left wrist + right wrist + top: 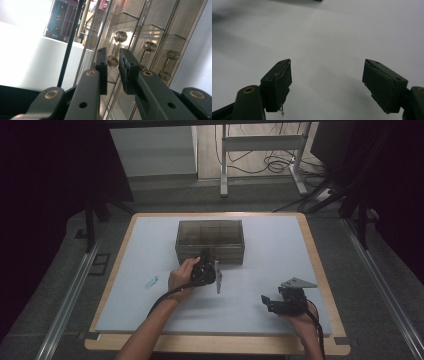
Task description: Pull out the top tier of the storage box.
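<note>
A smoky see-through drawer box (210, 237) stands on the white board at centre. My left gripper (205, 256) reaches its front face from the near side. In the left gripper view the left gripper (113, 52) is shut on a small round drawer knob (112, 61), one pad on each side of it. More knobs (149, 46) stick out of the neighbouring drawers. At the near right, my right gripper (267, 301) rests low over the board, pointing left. The right gripper (327, 64) is open wide with only bare white surface between its pads.
A small pale blue item (151, 282) lies on the white board (280, 245) left of my left hand. The board has a wooden rim (320, 270). Dark floor, metal rails and a table frame with cables lie beyond.
</note>
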Demonstrator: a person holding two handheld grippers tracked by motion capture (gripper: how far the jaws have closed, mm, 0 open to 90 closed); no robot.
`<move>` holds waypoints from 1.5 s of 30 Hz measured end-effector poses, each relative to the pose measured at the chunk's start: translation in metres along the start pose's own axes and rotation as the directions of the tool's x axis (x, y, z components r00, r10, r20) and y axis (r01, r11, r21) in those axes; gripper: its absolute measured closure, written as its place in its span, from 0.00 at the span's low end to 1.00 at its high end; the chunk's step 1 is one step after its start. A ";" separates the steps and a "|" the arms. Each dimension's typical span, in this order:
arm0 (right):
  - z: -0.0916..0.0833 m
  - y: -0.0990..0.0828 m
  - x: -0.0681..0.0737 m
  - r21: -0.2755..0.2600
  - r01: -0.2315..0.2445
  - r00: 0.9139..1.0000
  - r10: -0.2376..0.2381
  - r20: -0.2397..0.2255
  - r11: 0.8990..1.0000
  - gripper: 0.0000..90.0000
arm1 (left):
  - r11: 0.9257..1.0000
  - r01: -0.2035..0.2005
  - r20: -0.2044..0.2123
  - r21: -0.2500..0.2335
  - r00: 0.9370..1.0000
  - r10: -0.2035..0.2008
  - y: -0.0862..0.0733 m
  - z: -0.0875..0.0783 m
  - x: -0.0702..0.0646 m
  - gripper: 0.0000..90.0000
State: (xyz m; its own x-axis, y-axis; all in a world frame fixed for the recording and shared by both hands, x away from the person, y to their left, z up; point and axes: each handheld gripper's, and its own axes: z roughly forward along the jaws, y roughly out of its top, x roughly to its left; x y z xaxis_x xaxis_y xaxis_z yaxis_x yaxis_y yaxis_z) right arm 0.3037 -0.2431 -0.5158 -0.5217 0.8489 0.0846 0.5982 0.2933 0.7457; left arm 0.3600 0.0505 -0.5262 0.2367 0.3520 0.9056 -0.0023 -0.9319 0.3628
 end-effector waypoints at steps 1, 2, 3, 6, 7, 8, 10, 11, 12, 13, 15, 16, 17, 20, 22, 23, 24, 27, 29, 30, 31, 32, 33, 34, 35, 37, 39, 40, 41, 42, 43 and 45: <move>0.000 0.000 0.000 -0.001 0.000 1.000 0.000 0.000 1.000 0.25 | 1.000 -0.002 -0.003 0.000 1.000 0.002 0.000 0.000 0.000 0.88; 0.000 0.000 0.000 0.000 0.000 1.000 0.000 0.000 1.000 0.25 | 1.000 -0.010 -0.013 0.000 1.000 0.010 0.001 0.000 -0.002 0.88; 0.000 0.000 0.000 0.000 0.000 1.000 0.000 0.000 1.000 0.25 | 1.000 -0.010 -0.013 0.000 1.000 0.010 0.001 0.000 -0.002 0.88; 0.000 0.000 0.000 0.000 -0.001 1.000 0.001 0.000 1.000 0.25 | 1.000 -0.016 -0.026 0.001 1.000 0.016 0.001 0.000 -0.003 0.89; 0.000 0.000 0.000 -0.001 0.000 1.000 0.000 0.000 1.000 0.25 | 1.000 -0.022 -0.031 0.003 0.999 0.022 0.001 0.000 -0.004 0.89; 0.000 0.000 0.000 0.001 0.000 1.000 0.000 -0.001 1.000 0.25 | 1.000 -0.025 -0.034 0.002 0.999 0.025 0.001 0.000 -0.004 0.89; 0.000 0.000 -0.001 -0.001 -0.002 1.000 0.002 0.000 1.000 0.25 | 1.000 -0.027 -0.038 0.003 0.999 0.027 0.001 0.000 -0.005 0.89; 0.000 0.000 -0.001 -0.001 -0.002 1.000 0.002 0.000 1.000 0.25 | 1.000 -0.026 -0.039 0.003 0.999 0.026 0.001 0.000 -0.005 0.89; 0.000 0.000 -0.001 -0.001 -0.002 1.000 0.002 0.000 1.000 0.25 | 1.000 -0.026 -0.039 0.003 0.999 0.026 0.001 0.000 -0.005 0.89; 0.000 0.000 -0.001 -0.001 -0.002 1.000 0.002 0.000 1.000 0.25 | 1.000 -0.029 -0.042 0.003 0.999 0.029 0.001 0.000 -0.005 0.89; 0.000 0.000 -0.001 0.001 0.000 1.000 0.000 0.001 1.000 0.25 | 1.000 -0.031 -0.045 0.005 0.998 0.031 0.001 0.000 -0.006 0.90; 0.000 0.000 -0.001 0.001 0.000 1.000 0.000 0.001 1.000 0.25 | 0.999 -0.032 -0.046 0.005 0.998 0.032 0.001 0.000 -0.006 0.90; 0.000 0.000 0.000 0.000 0.000 1.000 0.000 0.002 1.000 0.25 | 0.999 -0.033 -0.047 0.005 0.998 0.033 0.001 0.000 -0.006 0.90; 0.000 0.000 -0.001 0.001 -0.002 1.000 0.002 0.001 1.000 0.25 | 1.000 -0.028 -0.043 0.004 0.999 0.028 0.001 0.000 -0.006 0.90; 0.000 0.000 -0.001 0.001 -0.002 1.000 0.002 0.001 1.000 0.25 | 1.000 -0.028 -0.043 0.004 0.999 0.028 0.001 0.000 -0.006 0.90; 0.000 0.000 -0.001 0.000 -0.002 1.000 0.002 0.002 1.000 0.25 | 1.000 -0.030 -0.043 0.004 0.999 0.030 0.001 0.000 -0.006 0.90; 0.000 0.000 -0.001 0.000 -0.002 1.000 0.002 0.002 1.000 0.25 | 1.000 -0.030 -0.043 0.005 0.999 0.031 0.001 0.000 -0.006 0.90; 0.000 0.000 -0.001 0.000 -0.002 1.000 0.002 0.001 1.000 0.25 | 0.999 -0.034 -0.041 0.007 0.999 0.034 0.001 -0.001 -0.005 0.90; 0.000 0.000 -0.001 0.001 -0.002 1.000 0.002 0.001 1.000 0.25 | 0.999 -0.035 -0.039 0.007 0.999 0.035 0.000 -0.001 -0.005 0.91; 0.000 0.000 -0.001 0.001 -0.002 1.000 0.002 0.001 1.000 0.25 | 0.999 -0.035 -0.038 0.007 0.999 0.036 0.000 -0.001 -0.005 0.91; 0.000 0.000 -0.001 0.000 -0.002 1.000 0.002 0.002 1.000 0.25 | 0.999 -0.036 -0.038 0.007 0.999 0.036 0.000 -0.001 -0.005 0.91; 0.000 0.000 -0.001 0.000 -0.002 1.000 0.002 0.002 1.000 0.25 | 0.999 -0.036 -0.038 0.007 0.999 0.036 0.000 -0.001 -0.005 0.91; 0.000 0.000 -0.001 0.000 -0.002 1.000 0.002 0.002 1.000 0.25 | 0.999 -0.037 -0.038 0.007 0.999 0.037 0.000 -0.001 -0.005 0.91; 0.000 0.000 -0.001 0.002 -0.002 1.000 0.002 0.004 1.000 0.25 | 0.999 -0.039 -0.039 0.007 0.998 0.039 0.000 -0.001 -0.005 0.91; 0.000 0.000 -0.001 0.002 -0.002 1.000 0.002 0.004 1.000 0.25 | 0.999 -0.040 -0.040 0.006 0.998 0.041 0.000 -0.001 -0.005 0.91; 0.000 0.000 -0.001 0.002 -0.004 1.000 0.004 0.001 1.000 0.25 | 0.999 -0.044 -0.040 0.006 0.998 0.044 0.000 -0.001 -0.005 0.91; 0.000 0.000 -0.001 0.001 -0.003 1.000 0.003 0.002 1.000 0.25 | 0.999 -0.047 -0.041 0.007 0.998 0.047 0.000 -0.001 -0.005 0.91; 0.000 0.000 -0.001 0.001 -0.003 1.000 0.003 0.001 1.000 0.25 | 0.999 -0.048 -0.042 0.007 0.998 0.048 0.000 -0.001 -0.005 0.91; 0.000 0.000 -0.001 0.001 -0.004 1.000 0.004 0.001 1.000 0.25 | 0.999 -0.049 -0.042 0.007 0.998 0.049 0.000 -0.001 -0.005 0.91; 0.000 0.000 -0.001 0.002 -0.003 1.000 0.003 0.001 1.000 0.25 | 0.999 -0.049 -0.042 0.007 0.998 0.049 0.000 -0.001 -0.005 0.91; 0.000 0.000 -0.001 0.002 -0.003 1.000 0.003 0.001 1.000 0.25 | 0.999 -0.049 -0.043 0.006 0.998 0.050 0.000 -0.001 -0.006 0.91; 0.000 0.000 -0.001 0.002 -0.003 1.000 0.003 0.001 1.000 0.25 | 0.999 -0.051 -0.044 0.007 0.998 0.051 0.000 -0.002 -0.006 0.91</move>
State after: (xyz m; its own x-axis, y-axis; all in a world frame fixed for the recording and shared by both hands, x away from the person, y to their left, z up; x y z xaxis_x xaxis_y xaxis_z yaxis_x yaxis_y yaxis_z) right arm 0.3040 -0.2441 -0.5160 -0.5191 0.8504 0.0863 0.6014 0.2916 0.7438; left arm 0.3572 0.0490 -0.5311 0.1930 0.3072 0.9319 -0.0081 -0.9492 0.3146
